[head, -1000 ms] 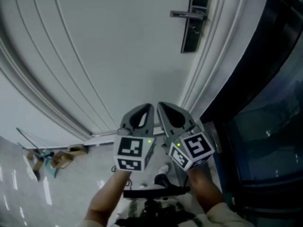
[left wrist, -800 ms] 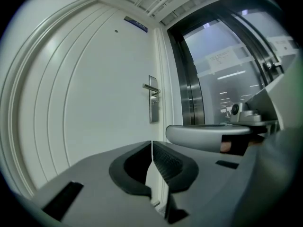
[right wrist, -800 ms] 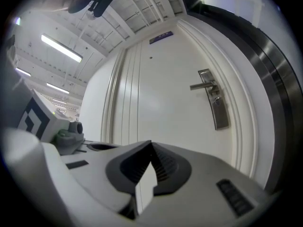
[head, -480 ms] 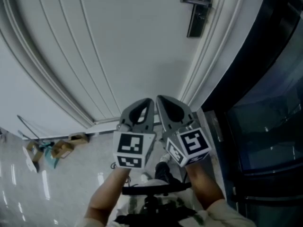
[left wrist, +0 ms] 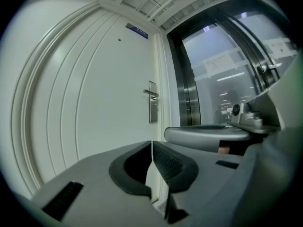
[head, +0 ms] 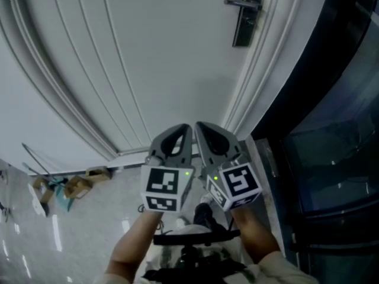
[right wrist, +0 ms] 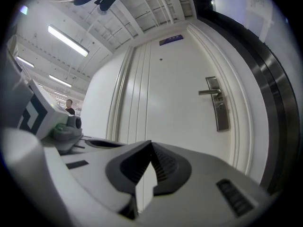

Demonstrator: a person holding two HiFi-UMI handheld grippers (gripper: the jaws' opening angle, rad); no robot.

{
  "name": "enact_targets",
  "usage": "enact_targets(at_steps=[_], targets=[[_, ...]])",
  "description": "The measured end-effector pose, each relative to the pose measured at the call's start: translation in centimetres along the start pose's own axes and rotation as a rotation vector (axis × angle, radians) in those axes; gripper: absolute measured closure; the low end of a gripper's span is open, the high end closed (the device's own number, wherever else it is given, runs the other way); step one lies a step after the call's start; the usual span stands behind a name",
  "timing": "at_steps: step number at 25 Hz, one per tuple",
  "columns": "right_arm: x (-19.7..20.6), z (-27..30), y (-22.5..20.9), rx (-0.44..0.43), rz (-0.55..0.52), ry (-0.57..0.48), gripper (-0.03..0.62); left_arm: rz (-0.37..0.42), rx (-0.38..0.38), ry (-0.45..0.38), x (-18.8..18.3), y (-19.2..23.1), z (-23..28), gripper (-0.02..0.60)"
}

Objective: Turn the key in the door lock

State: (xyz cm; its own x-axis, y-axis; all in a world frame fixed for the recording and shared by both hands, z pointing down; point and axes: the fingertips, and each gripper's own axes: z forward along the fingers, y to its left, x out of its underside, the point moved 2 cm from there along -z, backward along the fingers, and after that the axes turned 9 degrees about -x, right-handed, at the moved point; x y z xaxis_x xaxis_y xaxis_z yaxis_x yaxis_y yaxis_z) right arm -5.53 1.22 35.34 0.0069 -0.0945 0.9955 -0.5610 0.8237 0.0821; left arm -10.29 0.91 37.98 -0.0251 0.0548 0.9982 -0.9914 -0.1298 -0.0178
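Observation:
A white panelled door (head: 177,58) carries a dark lock plate (head: 244,25) with a lever handle (head: 241,2) at the top right of the head view. I can make out no key at this distance. The lock plate (left wrist: 153,110) also shows in the left gripper view, and the lock plate (right wrist: 220,111) shows in the right gripper view, far ahead in both. My left gripper (head: 186,129) and right gripper (head: 200,126) hang side by side, well short of the door. The left gripper (left wrist: 151,144) and right gripper (right wrist: 151,144) are both shut, holding nothing.
A dark glass panel in a metal frame (head: 331,129) stands right of the door. Cardboard scraps and a stick (head: 65,197) lie on the shiny floor at the left. A small blue sign (left wrist: 137,30) sits above the door. A person (right wrist: 69,106) stands far off.
Both grippers, still side by side, have moved forward towards the door. In the head view the handle has shifted a little up and to the right.

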Motion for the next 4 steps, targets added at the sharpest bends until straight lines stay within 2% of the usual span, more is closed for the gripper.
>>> enact_targets(at_steps=[4], targets=[[-0.13,0.06,-0.59,0.009,-0.009,0.002,0.587,0.003,0.001,0.001,-0.18,-0.15,0.48,0.563]])
